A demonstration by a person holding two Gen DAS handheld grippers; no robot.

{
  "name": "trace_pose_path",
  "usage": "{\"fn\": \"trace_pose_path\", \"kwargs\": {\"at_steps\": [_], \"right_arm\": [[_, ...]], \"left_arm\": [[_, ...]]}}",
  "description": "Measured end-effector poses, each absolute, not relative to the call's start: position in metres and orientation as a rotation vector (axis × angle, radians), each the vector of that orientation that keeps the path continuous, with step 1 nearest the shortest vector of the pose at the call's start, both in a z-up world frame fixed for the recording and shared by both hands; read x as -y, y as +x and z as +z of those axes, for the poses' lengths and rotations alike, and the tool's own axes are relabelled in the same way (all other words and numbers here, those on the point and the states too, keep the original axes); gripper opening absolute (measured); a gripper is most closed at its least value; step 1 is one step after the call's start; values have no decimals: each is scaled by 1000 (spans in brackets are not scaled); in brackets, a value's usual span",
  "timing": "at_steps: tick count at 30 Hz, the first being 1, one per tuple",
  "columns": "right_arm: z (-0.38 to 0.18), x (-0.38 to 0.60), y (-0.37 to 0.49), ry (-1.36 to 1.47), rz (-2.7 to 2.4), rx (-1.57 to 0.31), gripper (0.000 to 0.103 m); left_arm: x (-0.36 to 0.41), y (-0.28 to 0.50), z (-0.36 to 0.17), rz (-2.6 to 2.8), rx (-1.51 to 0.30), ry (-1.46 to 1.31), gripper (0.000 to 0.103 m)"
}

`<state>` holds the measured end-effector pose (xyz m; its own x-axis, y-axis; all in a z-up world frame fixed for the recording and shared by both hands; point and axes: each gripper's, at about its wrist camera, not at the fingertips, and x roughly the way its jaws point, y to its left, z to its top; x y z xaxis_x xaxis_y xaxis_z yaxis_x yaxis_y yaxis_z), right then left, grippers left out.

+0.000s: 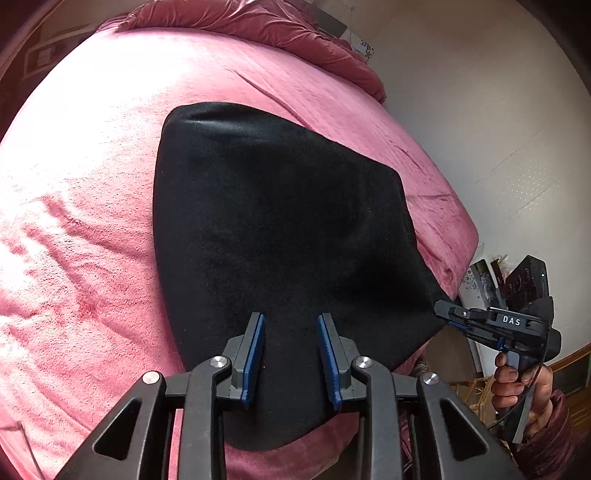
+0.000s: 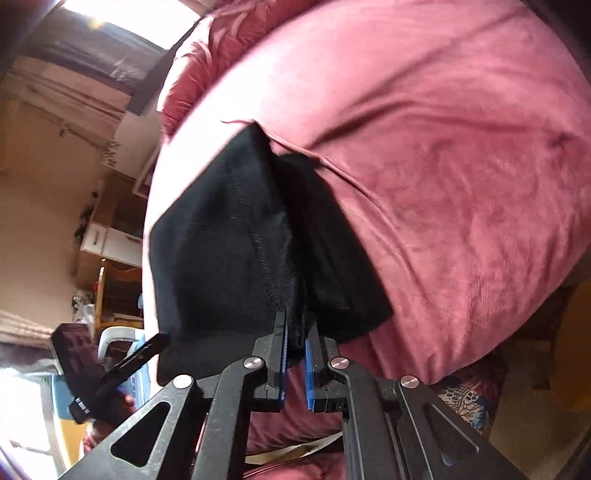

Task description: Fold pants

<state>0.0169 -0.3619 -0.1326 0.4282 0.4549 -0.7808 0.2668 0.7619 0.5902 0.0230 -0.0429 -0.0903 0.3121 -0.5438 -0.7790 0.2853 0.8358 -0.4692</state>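
Observation:
Black pants [image 1: 277,221] lie folded into a broad wedge on a pink bed cover [image 1: 92,184]. My left gripper [image 1: 291,316] hovers over their near end, its blue-padded fingers apart with only flat cloth seen below the gap. My right gripper [image 1: 443,308], held by a hand [image 1: 517,380], reaches in from the right and bites the pants' near right corner. In the right wrist view its jaws [image 2: 297,321] are shut on a bunched black edge of the pants [image 2: 221,240], which run away over the bed [image 2: 443,184].
A crumpled pink quilt [image 1: 277,26] lies at the bed's far end. A pale wall [image 1: 480,110] runs along the right side, with boxes [image 1: 484,277] on the floor by the bed's corner. White drawers [image 2: 110,240] and clutter stand past the other side.

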Motion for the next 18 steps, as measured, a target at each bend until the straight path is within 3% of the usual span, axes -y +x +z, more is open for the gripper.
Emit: {"fn": "trace_pose_path", "kwargs": {"at_steps": [6,10,15,18], "right_arm": [[-126,360,26,659,159,-1166,8],[-97,359,24,508,113,-1125,22],[-63,340,49,419,170,-1037,22],[-59,316,72,368,208,-1034,29]], "left_arm": [[45,27,-70,-520,-1073,-213,30],[40,33,-51,-455,-997,-189,30],[54,44,-35,-376,-942,-90,30],[65,50,-34,-353,-932,-36,30]]}}
